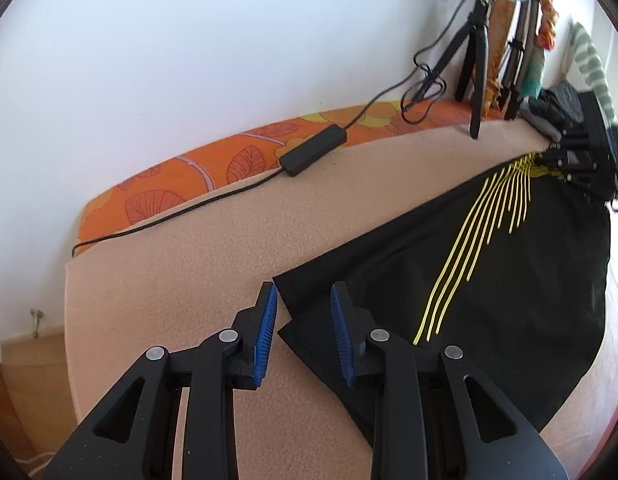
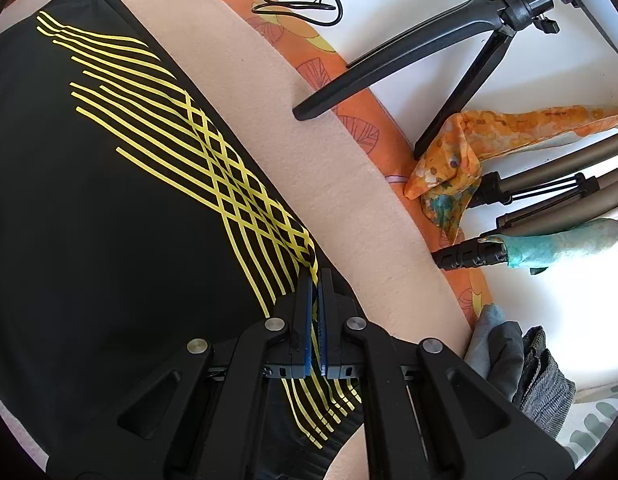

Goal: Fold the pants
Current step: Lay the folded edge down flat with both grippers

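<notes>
Black pants with thin yellow stripes lie spread on a peach blanket. My left gripper is open, its blue pads straddling the near corner of the pants hem just above the cloth. My right gripper is shut on the pants, pinching a fold of the striped edge between its blue pads. The right gripper also shows in the left wrist view at the far end of the pants.
A black cable with an adapter box runs along the orange leaf-patterned sheet by the white wall. A ring-light tripod stands at the blanket's edge, with more tripod legs, an orange scarf and folded grey clothes beside it.
</notes>
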Tool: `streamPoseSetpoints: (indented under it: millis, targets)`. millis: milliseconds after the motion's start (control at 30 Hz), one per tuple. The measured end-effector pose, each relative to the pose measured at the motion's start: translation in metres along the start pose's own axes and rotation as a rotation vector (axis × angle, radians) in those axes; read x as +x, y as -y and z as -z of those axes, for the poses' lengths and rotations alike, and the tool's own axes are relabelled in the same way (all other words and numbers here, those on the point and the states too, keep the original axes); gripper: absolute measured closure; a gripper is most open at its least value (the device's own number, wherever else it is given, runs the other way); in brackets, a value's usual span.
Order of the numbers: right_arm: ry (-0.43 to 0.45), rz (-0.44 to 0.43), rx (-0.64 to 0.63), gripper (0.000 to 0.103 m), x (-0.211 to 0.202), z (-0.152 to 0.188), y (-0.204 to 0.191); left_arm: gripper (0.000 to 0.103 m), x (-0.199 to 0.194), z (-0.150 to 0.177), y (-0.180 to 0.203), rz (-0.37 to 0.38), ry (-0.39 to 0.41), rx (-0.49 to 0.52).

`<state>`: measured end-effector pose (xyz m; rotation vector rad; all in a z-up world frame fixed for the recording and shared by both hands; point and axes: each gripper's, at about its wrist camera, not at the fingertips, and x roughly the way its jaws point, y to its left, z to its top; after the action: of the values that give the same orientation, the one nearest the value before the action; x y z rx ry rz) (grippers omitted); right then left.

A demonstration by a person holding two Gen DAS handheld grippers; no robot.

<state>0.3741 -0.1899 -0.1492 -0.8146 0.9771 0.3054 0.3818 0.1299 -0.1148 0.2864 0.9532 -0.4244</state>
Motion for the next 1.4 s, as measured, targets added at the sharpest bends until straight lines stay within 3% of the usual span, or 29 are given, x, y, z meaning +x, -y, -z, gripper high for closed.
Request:
streamPoseSetpoints:
  millis: [100, 233, 367, 500, 567, 600, 800, 867, 933, 967, 1167, 1200, 1300, 1400]
  targets:
    - [0.0, 0.0, 0.0, 0.101, 0.001, 0.001, -0.001, 0.077, 0.014, 0.005, 0.008, -0.056, -0.054, 0.06]
    - [0.0, -0.003, -0.003, 0.101, 0.001, 0.002, -0.003, 0.077, 0.018, 0.007, 0.011, -0.096, -0.03, 0.083]
    - [0.001, -0.005, -0.003, 0.101, 0.001, 0.002, -0.002, 0.077, 0.018, 0.01, 0.017, -0.088, -0.033, 0.104]
    - [0.004, -0.002, -0.005, 0.101, 0.001, 0.002, -0.003, 0.077, 0.014, 0.014, 0.009, -0.047, -0.027, 0.053]
    - [0.004, 0.0, -0.002, 0.101, 0.001, 0.002, -0.003, 0.086, 0.013, 0.015, 0.009, -0.037, -0.02, 0.046]
    - [0.005, 0.001, 0.0, 0.101, 0.001, 0.002, -0.003, 0.096, 0.012, 0.016, 0.012, -0.032, -0.016, 0.053]
    - [0.004, 0.002, -0.005, 0.101, 0.0, 0.002, -0.003, 0.101, 0.004, 0.02, 0.028, -0.08, 0.036, 0.143]
    - [0.004, 0.001, -0.007, 0.101, 0.0, 0.002, -0.003, 0.097, 0.001, 0.018, 0.026, -0.106, 0.043, 0.137]
    - [0.004, 0.003, -0.009, 0.101, 0.0, 0.002, -0.004, 0.078, 0.007, 0.017, 0.02, -0.13, 0.008, 0.105]
    - [0.004, 0.003, -0.009, 0.101, 0.0, 0.002, -0.004, 0.073, 0.01, 0.017, 0.017, -0.136, -0.01, 0.088]
    - [0.005, 0.006, -0.014, 0.101, -0.001, 0.001, -0.005, 0.065, 0.012, 0.017, 0.002, -0.066, -0.001, 0.004]
    - [0.006, 0.007, -0.014, 0.101, -0.001, 0.001, -0.004, 0.066, 0.012, 0.017, 0.001, -0.044, -0.002, -0.003]
    - [0.006, 0.011, -0.019, 0.101, -0.001, 0.001, -0.004, 0.093, 0.013, 0.018, 0.001, 0.041, 0.005, -0.032]
    - [0.006, 0.013, -0.016, 0.101, -0.002, 0.001, -0.004, 0.096, 0.012, 0.018, 0.016, -0.018, 0.014, 0.047]
